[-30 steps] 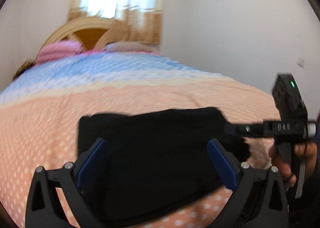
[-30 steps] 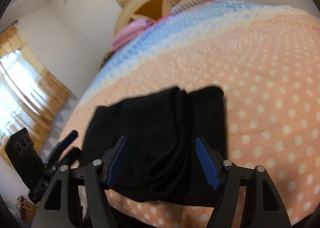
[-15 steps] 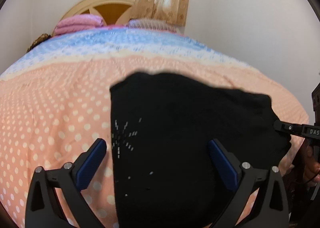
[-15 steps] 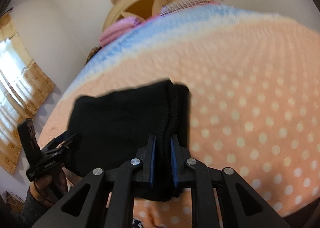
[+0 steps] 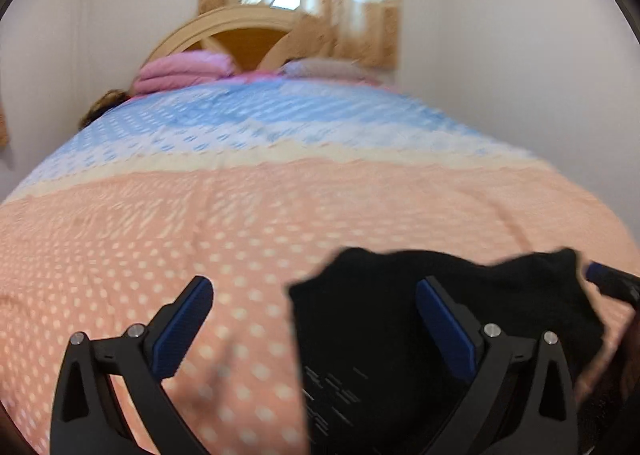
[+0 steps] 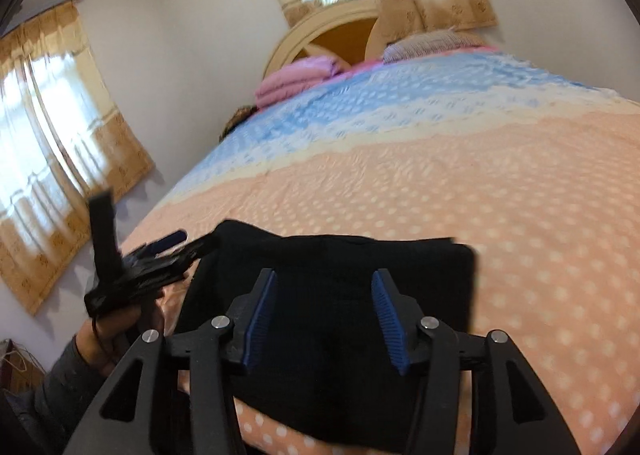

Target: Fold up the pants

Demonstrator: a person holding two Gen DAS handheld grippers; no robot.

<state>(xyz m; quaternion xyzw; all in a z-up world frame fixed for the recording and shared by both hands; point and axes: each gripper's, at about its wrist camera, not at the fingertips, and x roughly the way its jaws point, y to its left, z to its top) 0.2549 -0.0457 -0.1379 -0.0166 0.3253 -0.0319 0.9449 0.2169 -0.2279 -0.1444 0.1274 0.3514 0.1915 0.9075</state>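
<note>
The black pants [image 6: 332, 319] lie as a folded bundle on the bedspread [image 6: 500, 183], near the foot of the bed, on its peach dotted section. The right gripper [image 6: 326, 321] is positioned over the bundle with its jaws partly apart, the blue pads [image 6: 390, 325] showing a clear gap between them and no cloth pinched there. The left gripper [image 5: 316, 329] has its jaws spread wide; one pad [image 5: 182, 329] sits over bare bedspread [image 5: 280, 215], the other over the left part of the pants [image 5: 460, 315]; nothing is held between them. In the right wrist view the left gripper [image 6: 160, 255] appears at the bundle's left edge, held by the person's hand [image 6: 116, 331]; whether it touches the cloth cannot be determined. Folded pink bedding [image 6: 296, 79] and a pillow [image 6: 432, 41] rest against the headboard [image 6: 340, 23]. Curtains [image 6: 60, 135] hang over the windows. The left wrist view is motion-blurred.
</note>
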